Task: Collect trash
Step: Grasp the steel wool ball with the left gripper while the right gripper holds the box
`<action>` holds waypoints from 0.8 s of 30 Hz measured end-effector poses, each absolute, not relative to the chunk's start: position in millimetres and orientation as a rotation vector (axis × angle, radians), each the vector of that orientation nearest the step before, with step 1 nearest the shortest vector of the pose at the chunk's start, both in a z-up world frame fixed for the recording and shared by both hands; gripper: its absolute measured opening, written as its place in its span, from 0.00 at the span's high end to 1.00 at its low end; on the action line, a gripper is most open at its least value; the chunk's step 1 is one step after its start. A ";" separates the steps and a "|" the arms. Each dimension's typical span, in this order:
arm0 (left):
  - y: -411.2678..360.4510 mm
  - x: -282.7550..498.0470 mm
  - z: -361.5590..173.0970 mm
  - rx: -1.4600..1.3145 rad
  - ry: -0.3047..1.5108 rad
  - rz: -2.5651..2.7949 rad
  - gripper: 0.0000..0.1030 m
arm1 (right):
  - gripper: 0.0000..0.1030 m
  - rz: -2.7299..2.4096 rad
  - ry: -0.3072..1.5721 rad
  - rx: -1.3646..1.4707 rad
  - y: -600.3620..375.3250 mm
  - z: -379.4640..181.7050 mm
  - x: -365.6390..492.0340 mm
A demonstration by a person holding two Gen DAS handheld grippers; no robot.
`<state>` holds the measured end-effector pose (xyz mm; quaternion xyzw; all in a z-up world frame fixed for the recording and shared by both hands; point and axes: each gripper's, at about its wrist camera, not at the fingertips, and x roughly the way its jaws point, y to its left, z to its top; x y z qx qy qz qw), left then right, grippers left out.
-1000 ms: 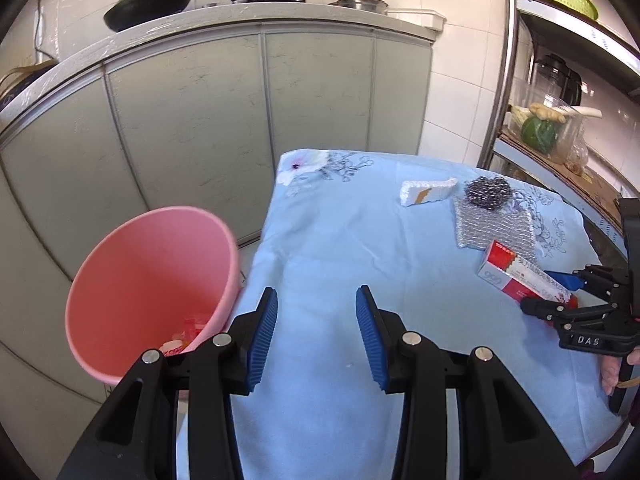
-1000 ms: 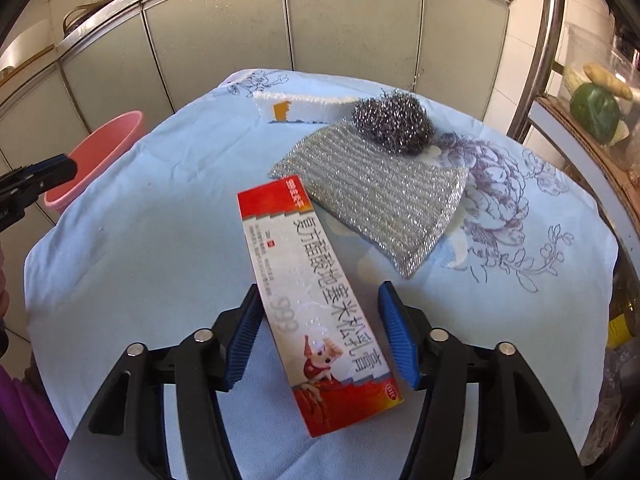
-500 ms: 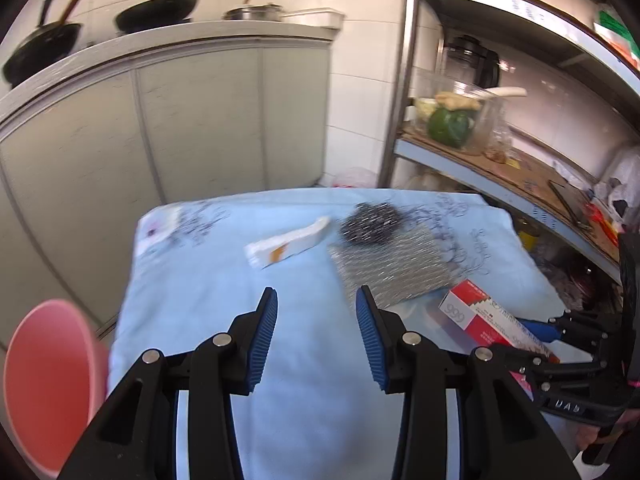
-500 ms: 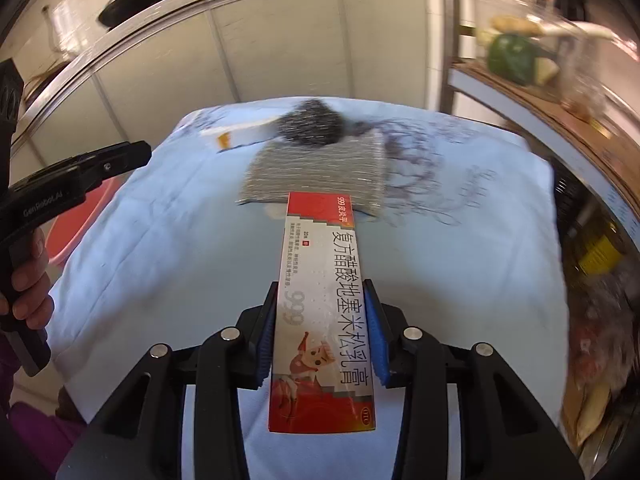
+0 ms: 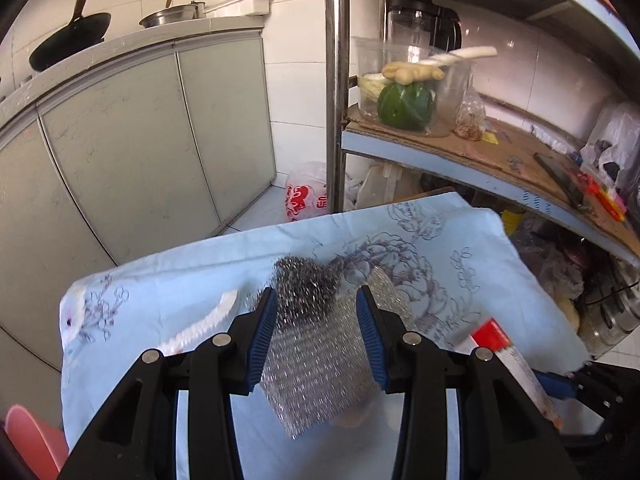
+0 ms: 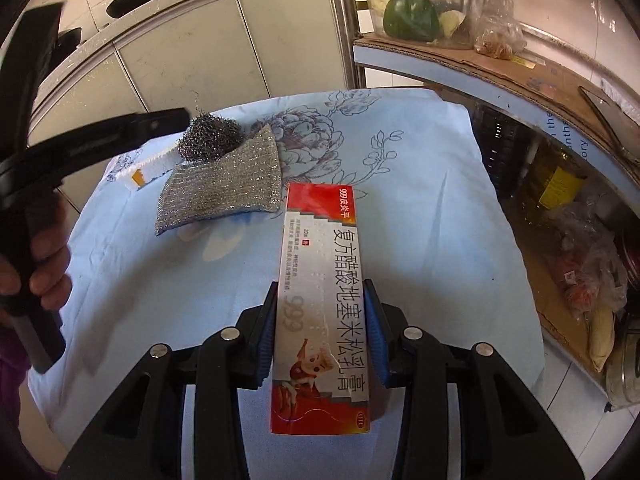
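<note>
My right gripper is shut on a red and white ointment box and holds it over the blue flowered tablecloth. The box also shows in the left wrist view. My left gripper is open above the table, its fingers on either side of a steel wool ball and a silver scouring cloth, apart from both. A white wrapper lies to their left. The pink bin shows at the bottom left corner. In the right wrist view the ball, the cloth and the wrapper lie beyond the box.
Grey cabinets with pans on top stand behind the table. A metal shelf rack with a green vegetable in a clear tub is on the right. A red and white plastic bag sits on the floor beyond the table.
My left gripper has swung right from the pink bin to above the steel wool and scouring cloth. My right gripper has closed on the ointment box and lifted it.
</note>
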<state>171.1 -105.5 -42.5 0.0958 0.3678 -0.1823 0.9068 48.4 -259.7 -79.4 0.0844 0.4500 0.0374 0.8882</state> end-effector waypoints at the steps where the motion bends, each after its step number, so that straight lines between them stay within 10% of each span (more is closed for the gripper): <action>1: -109.6 176.6 -45.5 0.209 0.764 -0.372 0.61 | 0.61 0.076 0.937 0.171 -258.8 -79.9 48.1; 24: -109.7 180.8 -45.8 0.257 0.712 -0.311 0.75 | 0.61 0.081 0.943 0.187 -261.0 -81.0 47.6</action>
